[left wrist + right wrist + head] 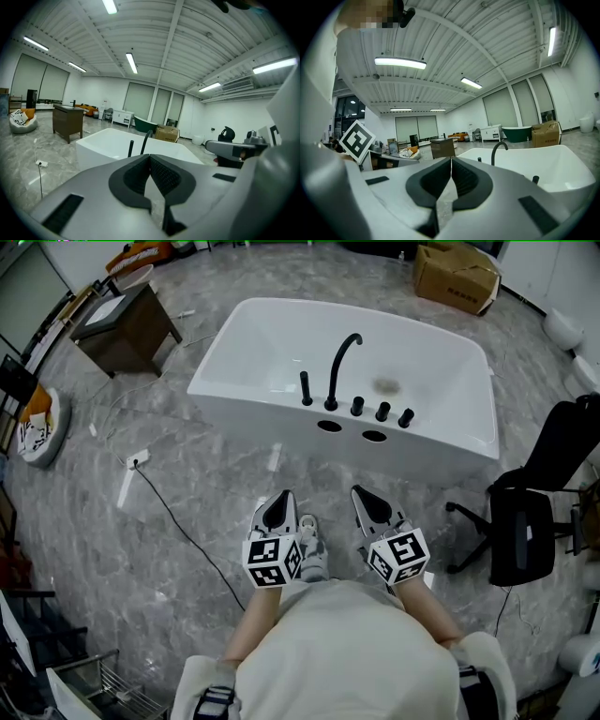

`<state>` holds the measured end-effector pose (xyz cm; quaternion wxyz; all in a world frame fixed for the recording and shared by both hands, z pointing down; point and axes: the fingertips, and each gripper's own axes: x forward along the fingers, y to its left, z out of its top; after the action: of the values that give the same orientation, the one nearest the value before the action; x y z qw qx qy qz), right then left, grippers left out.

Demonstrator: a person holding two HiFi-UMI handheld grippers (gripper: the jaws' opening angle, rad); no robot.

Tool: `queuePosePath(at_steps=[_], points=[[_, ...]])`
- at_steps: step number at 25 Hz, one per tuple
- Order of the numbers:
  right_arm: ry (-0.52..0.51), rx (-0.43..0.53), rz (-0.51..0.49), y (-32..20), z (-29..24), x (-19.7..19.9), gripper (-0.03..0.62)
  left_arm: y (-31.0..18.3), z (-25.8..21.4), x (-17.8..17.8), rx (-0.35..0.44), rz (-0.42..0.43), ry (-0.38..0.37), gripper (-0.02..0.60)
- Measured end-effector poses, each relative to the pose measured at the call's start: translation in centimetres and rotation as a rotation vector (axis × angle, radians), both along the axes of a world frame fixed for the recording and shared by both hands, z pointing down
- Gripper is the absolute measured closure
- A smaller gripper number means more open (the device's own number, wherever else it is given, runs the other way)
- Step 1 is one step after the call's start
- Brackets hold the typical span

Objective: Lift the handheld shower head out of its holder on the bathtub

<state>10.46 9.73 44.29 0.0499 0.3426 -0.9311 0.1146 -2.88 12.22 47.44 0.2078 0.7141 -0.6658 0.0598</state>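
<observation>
A white bathtub (281, 395) stands on the marble floor ahead of me. On its near rim a slim black handheld shower head (306, 388) stands upright in its holder, left of the curved black spout (342, 362) and three black knobs (382, 412). Both grippers hover over the floor short of the tub, apart from it. My left gripper (284, 495) is shut with nothing in it, and so is my right gripper (358, 490). The left gripper view shows shut jaws (150, 157) below the shower head (131, 148). The right gripper (451, 160) points toward the spout (499, 150).
A brown cabinet (127, 329) stands at the far left, a cardboard box (457, 277) behind the tub. A black office chair (530, 521) sits to the right. A white power strip with a black cable (131, 465) lies on the floor to the left.
</observation>
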Motion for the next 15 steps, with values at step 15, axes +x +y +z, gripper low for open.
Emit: queuePosePath(at_steps=[15], points=[[0.017,0.03,0.03,-10.9,-1.6,-6.0,0.574,-11.8,0.0,-5.0,-0.015,0.077,0.001,0.56]])
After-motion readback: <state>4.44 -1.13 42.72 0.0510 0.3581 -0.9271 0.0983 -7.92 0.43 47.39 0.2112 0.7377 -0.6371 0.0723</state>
